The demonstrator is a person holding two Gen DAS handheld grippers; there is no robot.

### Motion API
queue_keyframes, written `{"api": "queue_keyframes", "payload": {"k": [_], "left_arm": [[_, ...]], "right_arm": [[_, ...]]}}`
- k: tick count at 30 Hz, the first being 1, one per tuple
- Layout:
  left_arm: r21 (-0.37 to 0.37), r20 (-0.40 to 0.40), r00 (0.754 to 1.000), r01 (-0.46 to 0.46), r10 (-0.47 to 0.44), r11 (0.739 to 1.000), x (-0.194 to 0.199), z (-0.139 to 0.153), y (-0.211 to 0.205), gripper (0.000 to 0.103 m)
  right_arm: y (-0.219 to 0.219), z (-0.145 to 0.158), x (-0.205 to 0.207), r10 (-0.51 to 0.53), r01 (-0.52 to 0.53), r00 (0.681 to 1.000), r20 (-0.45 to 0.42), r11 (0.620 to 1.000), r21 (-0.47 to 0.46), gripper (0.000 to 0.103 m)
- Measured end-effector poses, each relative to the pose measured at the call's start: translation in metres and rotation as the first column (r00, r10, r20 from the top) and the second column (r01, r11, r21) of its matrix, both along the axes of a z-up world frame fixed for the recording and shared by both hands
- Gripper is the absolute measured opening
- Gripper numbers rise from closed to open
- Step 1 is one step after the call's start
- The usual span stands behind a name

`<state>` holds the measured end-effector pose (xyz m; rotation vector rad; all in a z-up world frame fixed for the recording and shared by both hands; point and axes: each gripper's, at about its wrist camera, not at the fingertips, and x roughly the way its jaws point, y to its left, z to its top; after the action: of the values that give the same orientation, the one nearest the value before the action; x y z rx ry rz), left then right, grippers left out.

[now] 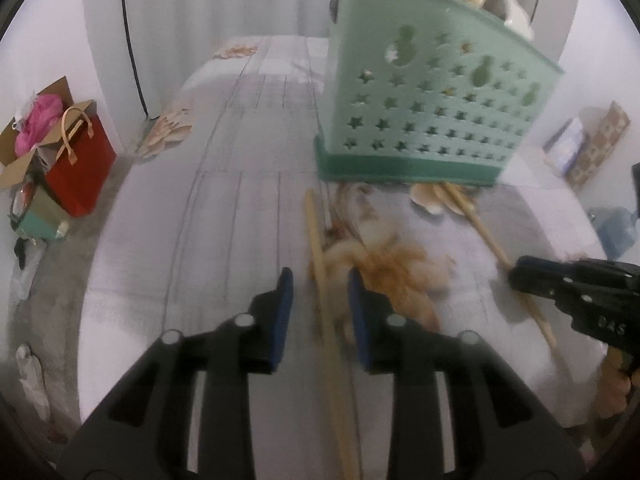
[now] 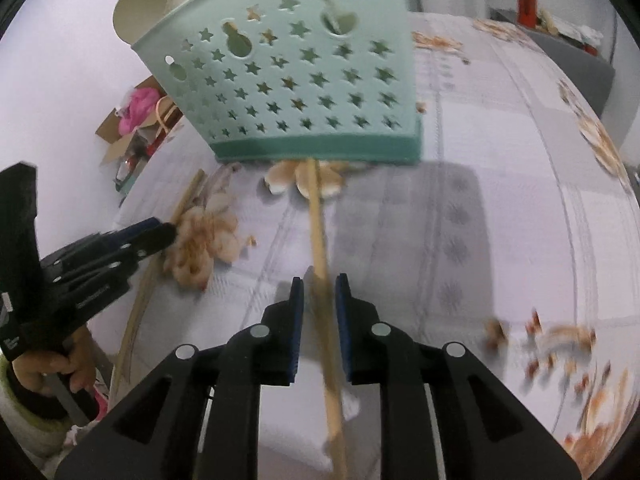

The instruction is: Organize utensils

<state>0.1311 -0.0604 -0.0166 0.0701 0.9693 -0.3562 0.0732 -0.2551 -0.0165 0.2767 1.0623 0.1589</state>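
1. Green basket (image 2: 296,80) on the bed already holds some utensils.
2. Two wooden sticks remain outside: one (image 1: 320,264) between the released left gripper (image 1: 320,312), one (image 2: 320,240) between the released right gripper (image 2: 319,316).
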Motion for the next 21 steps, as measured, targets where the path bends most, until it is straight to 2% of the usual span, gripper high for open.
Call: {"api": "queue_keyframes", "payload": {"k": [2, 7, 10, 14, 21], "left_arm": [[0.022, 0.010, 1.000, -0.004, 0.004, 1.000, 0.010, -0.001, -0.005, 0.024], [0.038, 0.020, 0.999, -0.029, 0.029, 0.999, 0.026, -0.001, -0.011, 0.007], [0.034, 0.018, 0.999, -0.027, 0.027, 0.999, 0.024, -0.002, -0.011, 0.005], [0.036, 0.022, 1.000, -0.016, 0.015, 0.999, 0.010, -0.002, -0.012, 0.005], [0.037, 0.026, 0.999, 0.018, -0.019, 0.999, -0.017, -0.002, -0.014, 0.005]], "right_arm": [[0.008, 0.001, 0.014, 0.021, -0.021, 1.000, 0.007, 0.999, -0.031, 0.017], [0.025, 0.001, 0.040, 0.059, -0.056, 0.998, 0.031, 0.995, -0.086, 0.016], [0.029, 0.001, 0.045, 0.064, -0.061, 0.997, 0.035, 0.994, -0.095, 0.008], [0.026, 0.001, 0.040, 0.051, -0.048, 0.998, 0.033, 0.995, -0.083, 0.007], [0.009, 0.000, 0.008, -0.029, 0.029, 1.000, 0.011, 0.999, -0.026, 0.007]]}}
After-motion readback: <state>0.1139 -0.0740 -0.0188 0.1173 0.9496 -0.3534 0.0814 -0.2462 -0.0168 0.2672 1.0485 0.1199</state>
